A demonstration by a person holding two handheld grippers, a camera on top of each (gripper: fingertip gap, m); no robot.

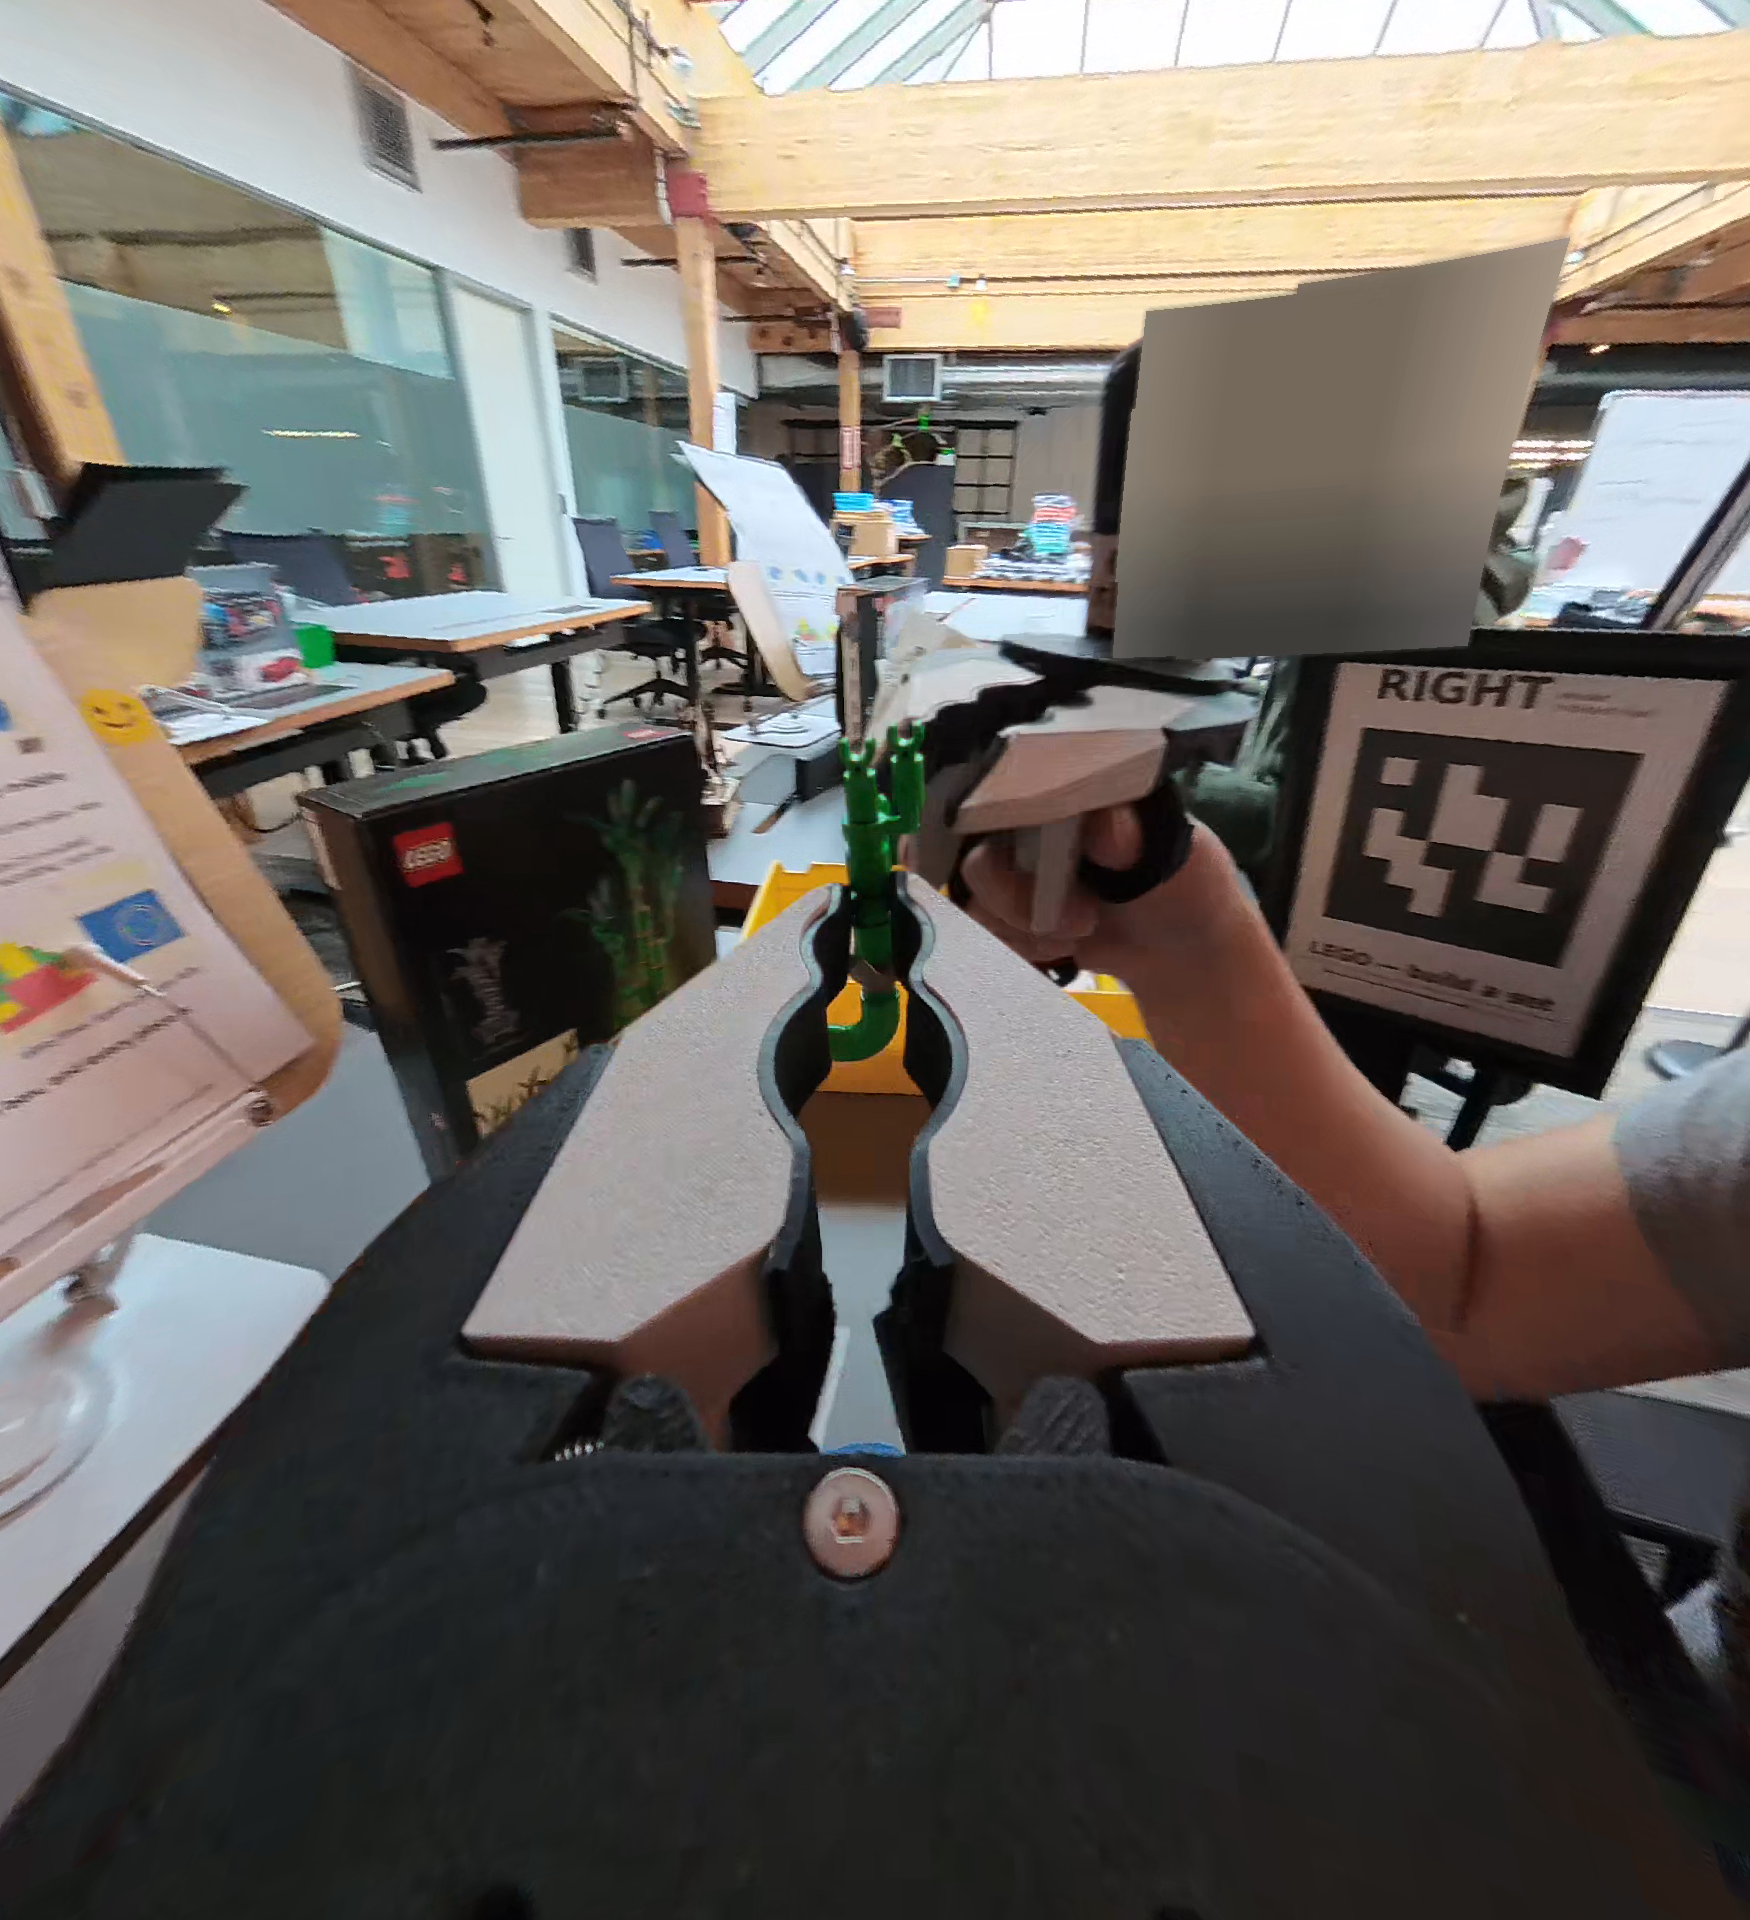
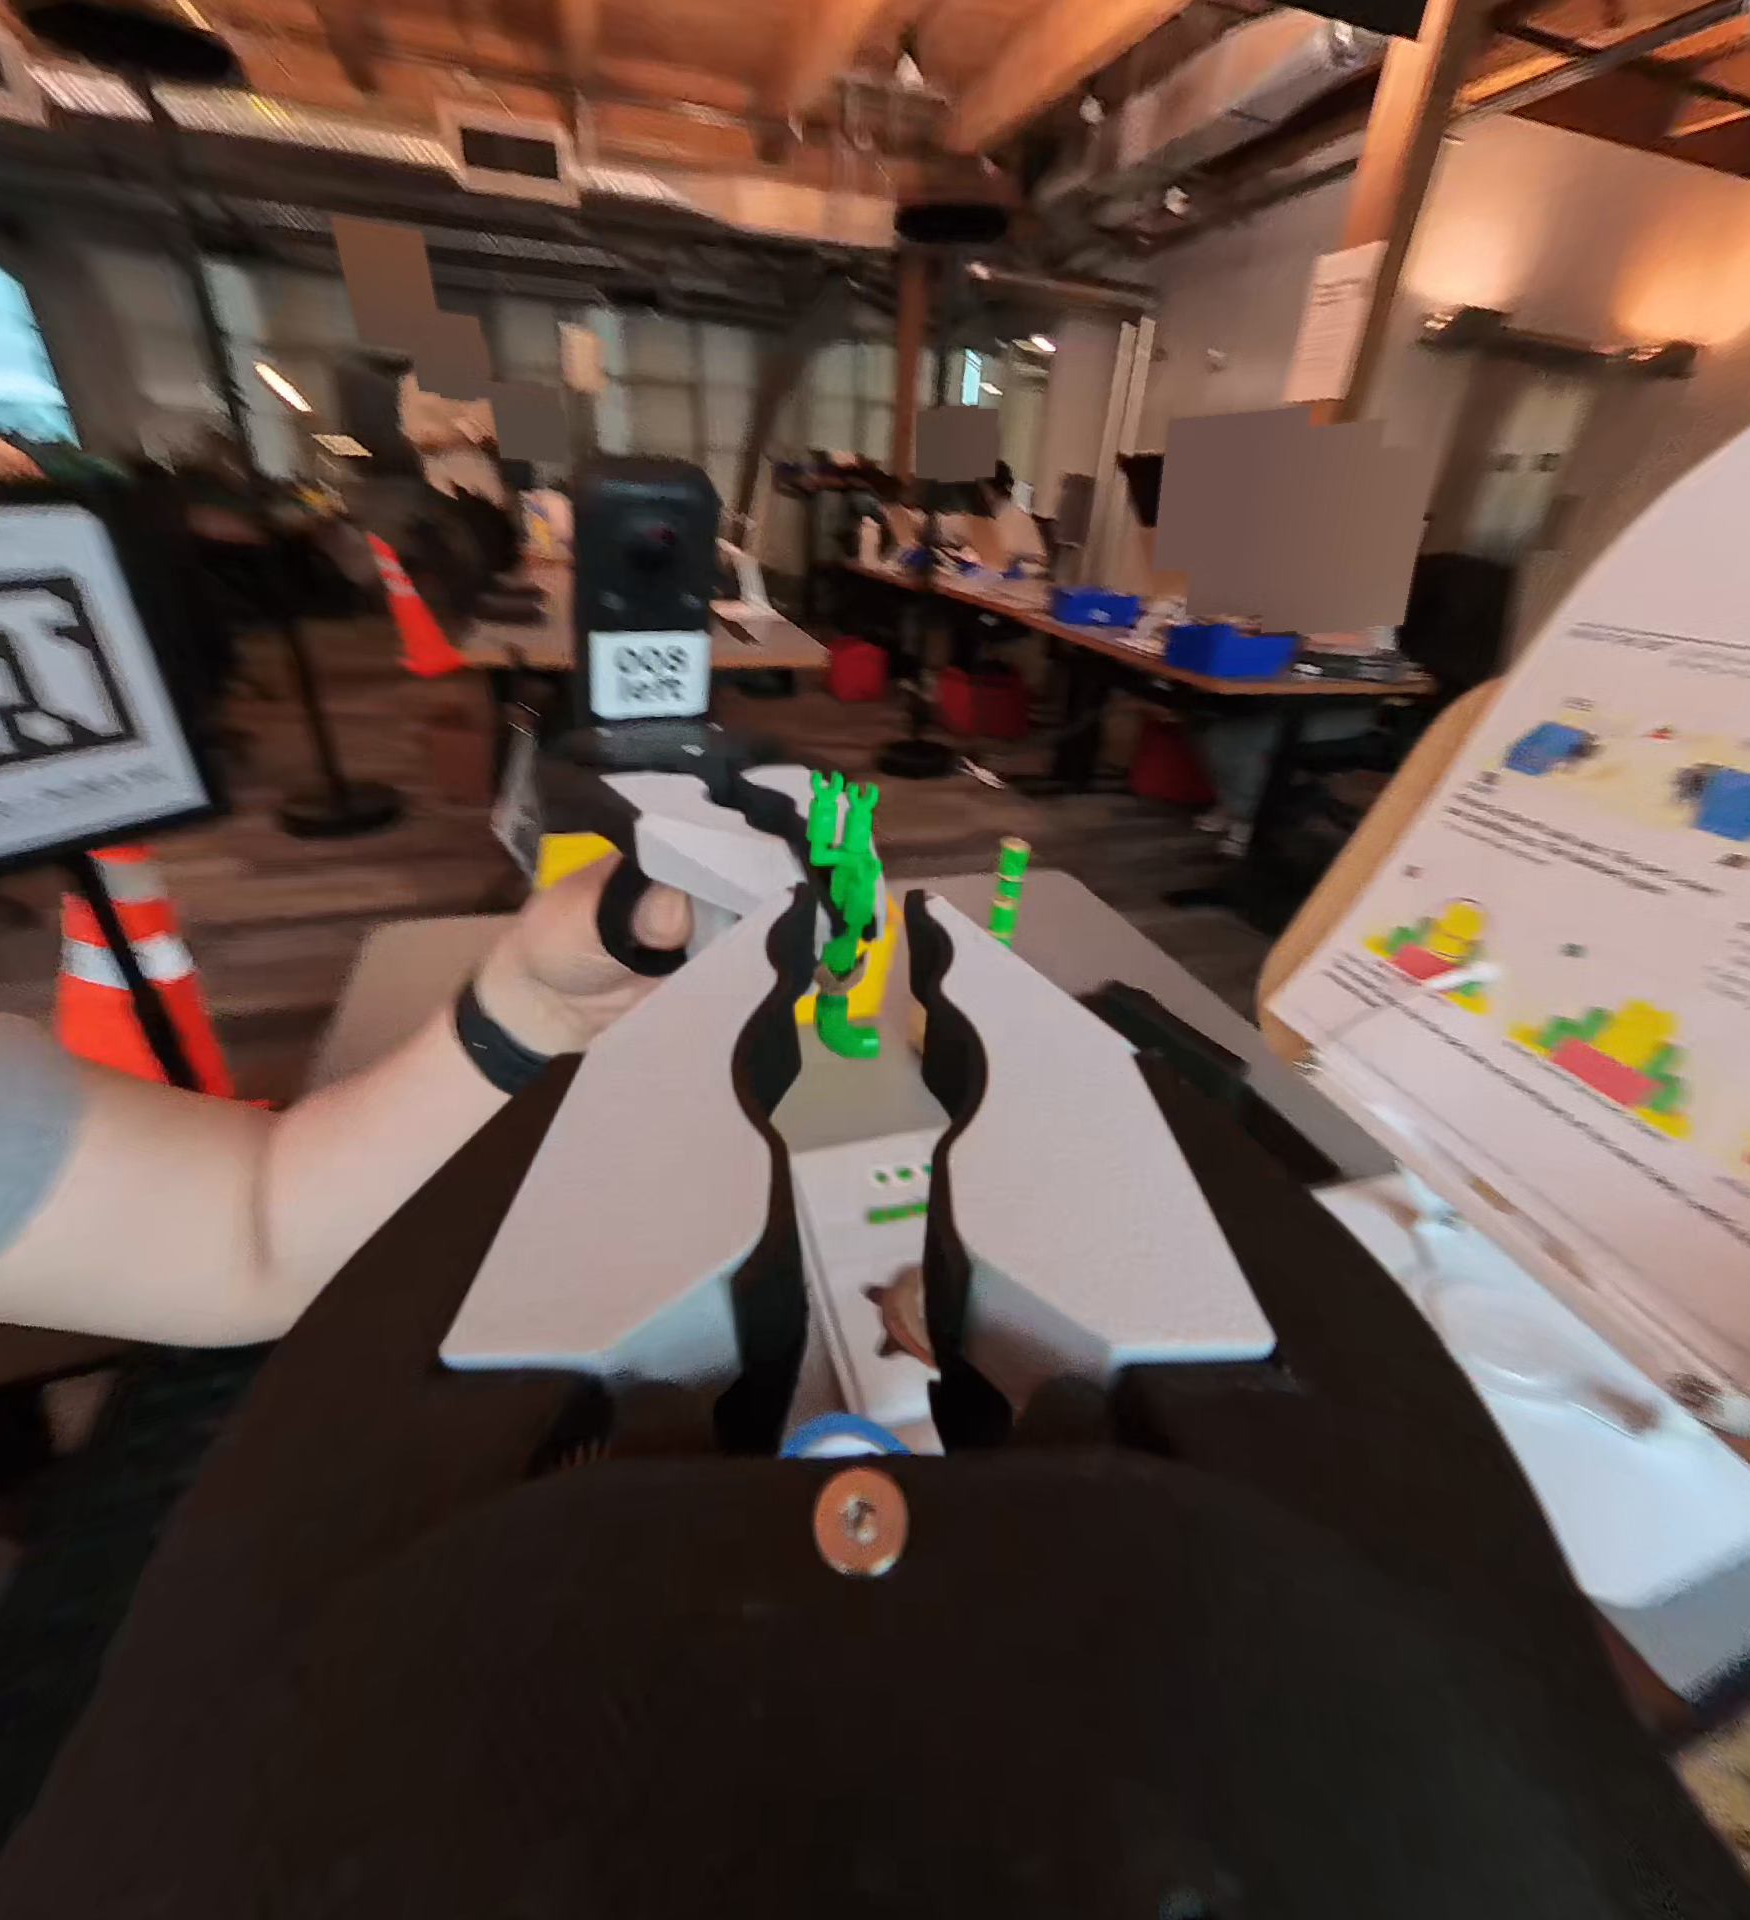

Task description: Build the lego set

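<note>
A green Lego stem [image 1: 869,831] with forked tips on top and a curved hook at its foot stands upright in the air. My left gripper [image 1: 871,914] is shut on its middle. In the right wrist view the stem [image 2: 843,904] sits at the mouth of my right gripper [image 2: 855,909], close to the left fingertip; the jaws stand apart, not clamping it. The left gripper [image 2: 803,868] comes in from the left there, held by a hand. The right gripper [image 1: 918,758] shows just behind the stem in the left wrist view.
A short green-and-yellow stalk [image 2: 1008,894] stands on the grey table. A yellow bin [image 1: 783,894] lies behind the stem. A black Lego box [image 1: 528,914] stands at the left, an instruction sheet [image 2: 1577,935] on a stand nearby. A white sheet with small green pieces [image 2: 876,1195] lies below. Both grippers' tips are close together, under 4 cm apart.
</note>
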